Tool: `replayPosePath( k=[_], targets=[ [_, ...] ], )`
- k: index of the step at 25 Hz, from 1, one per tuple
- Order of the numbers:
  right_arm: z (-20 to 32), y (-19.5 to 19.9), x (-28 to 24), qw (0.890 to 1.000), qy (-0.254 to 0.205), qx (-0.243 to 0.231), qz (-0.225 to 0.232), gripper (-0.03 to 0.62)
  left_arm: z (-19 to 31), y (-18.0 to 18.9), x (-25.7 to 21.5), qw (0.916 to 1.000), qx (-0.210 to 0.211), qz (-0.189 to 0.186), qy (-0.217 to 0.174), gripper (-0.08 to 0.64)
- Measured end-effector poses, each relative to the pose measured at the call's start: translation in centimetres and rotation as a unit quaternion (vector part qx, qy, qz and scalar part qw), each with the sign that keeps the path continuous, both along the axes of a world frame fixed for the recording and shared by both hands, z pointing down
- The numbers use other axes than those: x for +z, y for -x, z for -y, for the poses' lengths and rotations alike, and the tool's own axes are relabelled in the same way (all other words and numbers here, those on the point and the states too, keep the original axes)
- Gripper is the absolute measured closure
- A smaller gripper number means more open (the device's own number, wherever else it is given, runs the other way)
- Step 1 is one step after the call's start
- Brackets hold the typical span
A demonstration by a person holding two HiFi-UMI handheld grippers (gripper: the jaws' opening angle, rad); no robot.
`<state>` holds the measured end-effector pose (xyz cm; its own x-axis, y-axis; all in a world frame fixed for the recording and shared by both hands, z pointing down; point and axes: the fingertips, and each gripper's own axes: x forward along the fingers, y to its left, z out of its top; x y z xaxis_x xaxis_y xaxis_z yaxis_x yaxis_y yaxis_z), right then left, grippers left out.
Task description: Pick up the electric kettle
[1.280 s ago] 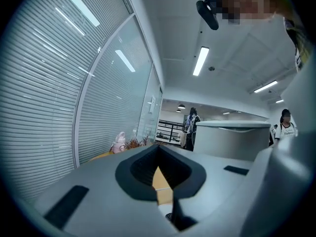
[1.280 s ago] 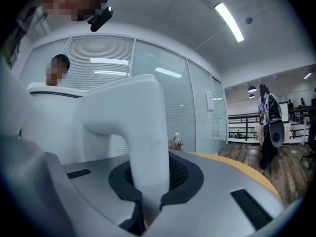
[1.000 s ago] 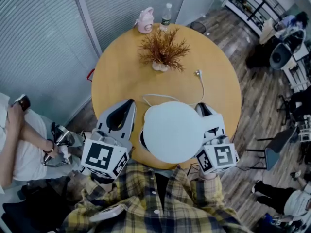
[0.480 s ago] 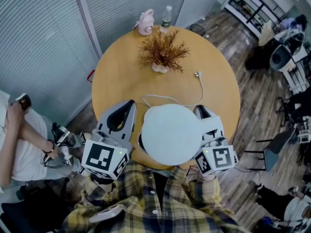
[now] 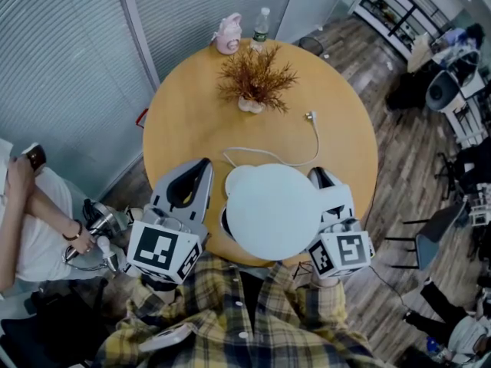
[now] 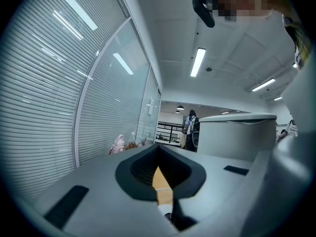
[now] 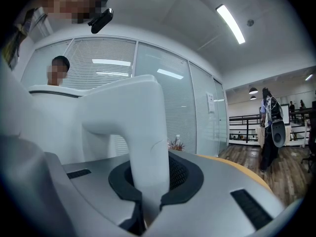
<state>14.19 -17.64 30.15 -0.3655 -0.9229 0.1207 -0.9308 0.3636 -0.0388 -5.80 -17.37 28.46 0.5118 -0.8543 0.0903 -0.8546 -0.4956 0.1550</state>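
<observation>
The white electric kettle (image 5: 272, 209) is seen from above over the near edge of the round wooden table (image 5: 192, 121); its lid fills the middle of the head view. My right gripper (image 5: 321, 176) is shut on the kettle's handle (image 7: 143, 132), which stands upright between its jaws, with the kettle's body (image 7: 54, 127) to the left. My left gripper (image 5: 202, 165) hovers just left of the kettle, shut and holding nothing. In the left gripper view the kettle (image 6: 237, 135) stands off to the right of the left gripper (image 6: 159, 152). A white cord (image 5: 268, 156) with its plug (image 5: 313, 116) lies on the table.
A dried plant in a vase (image 5: 257, 79) stands mid-table, with a pink item (image 5: 229, 34) and a water bottle (image 5: 261, 24) at the far edge. A seated person (image 5: 31, 221) is close on the left, by a glass wall with blinds (image 5: 69, 67).
Both grippers and the kettle have stayed where they were. Only the seated person's hand at the left has shifted a little.
</observation>
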Motion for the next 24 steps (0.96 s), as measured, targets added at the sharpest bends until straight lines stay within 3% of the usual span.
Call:
replayPosePath(
  k=[24],
  targets=[
    [-0.61, -1.0, 0.17, 1.0, 0.0, 0.018, 0.006, 0.546, -0.43, -0.89, 0.08, 0.9999, 0.013, 0.004, -0.003, 0.558]
  ],
)
